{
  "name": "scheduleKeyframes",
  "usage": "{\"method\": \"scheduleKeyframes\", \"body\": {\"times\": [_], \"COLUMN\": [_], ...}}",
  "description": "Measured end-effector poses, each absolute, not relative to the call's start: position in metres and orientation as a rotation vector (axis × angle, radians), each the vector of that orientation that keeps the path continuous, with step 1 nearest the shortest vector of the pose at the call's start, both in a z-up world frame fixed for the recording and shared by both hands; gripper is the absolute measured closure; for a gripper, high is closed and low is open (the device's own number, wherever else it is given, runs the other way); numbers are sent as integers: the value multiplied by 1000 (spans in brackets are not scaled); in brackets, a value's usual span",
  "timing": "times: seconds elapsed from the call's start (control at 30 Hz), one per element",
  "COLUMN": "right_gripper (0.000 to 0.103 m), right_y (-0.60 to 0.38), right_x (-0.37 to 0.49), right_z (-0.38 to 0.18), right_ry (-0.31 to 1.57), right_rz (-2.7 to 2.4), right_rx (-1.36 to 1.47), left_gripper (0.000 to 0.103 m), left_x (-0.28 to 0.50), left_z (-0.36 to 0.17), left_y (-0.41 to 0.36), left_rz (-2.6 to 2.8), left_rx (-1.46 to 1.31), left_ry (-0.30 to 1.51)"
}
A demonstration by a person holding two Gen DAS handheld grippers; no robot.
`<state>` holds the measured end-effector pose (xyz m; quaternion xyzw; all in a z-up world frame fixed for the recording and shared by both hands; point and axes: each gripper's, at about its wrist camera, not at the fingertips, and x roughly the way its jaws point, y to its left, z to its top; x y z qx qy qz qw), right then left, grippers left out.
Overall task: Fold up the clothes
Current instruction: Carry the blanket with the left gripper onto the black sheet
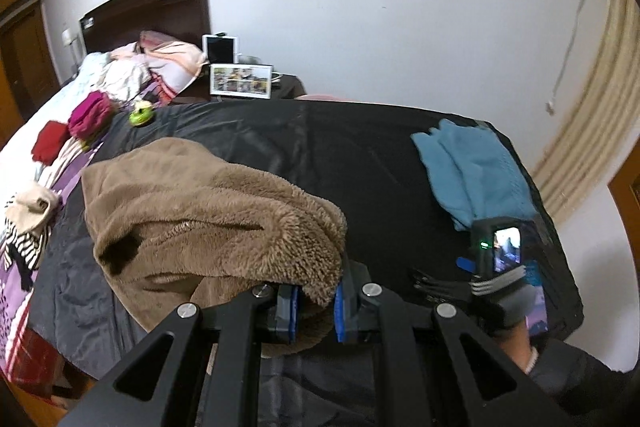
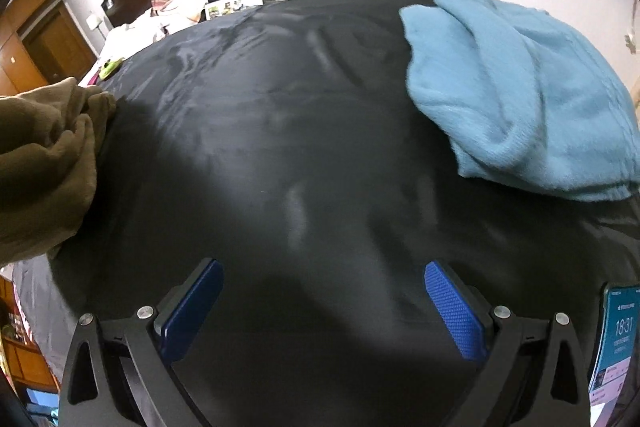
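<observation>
Left gripper (image 1: 316,311) is pinched on my fuzzy brown top (image 1: 208,211), bunched on the black sheet (image 1: 360,155). Right gripper (image 2: 324,311) is wide apart, holding nothing. Thick fluff could slip out. The blue top (image 2: 520,87) sits far right.

Your left gripper (image 1: 316,307) has its blue-padded jaws clamped tight on a fold of the fuzzy brown fleece garment (image 1: 208,211), lifting that edge. Your right gripper (image 2: 322,307) is spread wide, pads well apart, hovering low with nothing between them, well to the right of that fleece. Your gloved right hand (image 1: 504,303) grips its handle.
</observation>
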<state>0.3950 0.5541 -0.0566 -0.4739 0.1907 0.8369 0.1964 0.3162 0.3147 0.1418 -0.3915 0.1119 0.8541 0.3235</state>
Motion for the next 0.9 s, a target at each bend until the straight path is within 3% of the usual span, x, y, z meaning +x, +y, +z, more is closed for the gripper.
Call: {"method": "scheduleKeyframes", "body": {"times": [0.4,0.9], "right_gripper": [0,0], "right_y": [564,580], "right_x": [398,388], "right_z": [-65,-70], "right_ry": [320,298], "right_rz": [2332,2346], "right_rx": [-1289,-1225], "left_gripper": [88,88], "left_x": [343,341], "left_z": [145,136], "left_y": [343,349], "left_rz": [2143,2133], "left_rx": [-1027,-1101], "left_ry": [345,333]}}
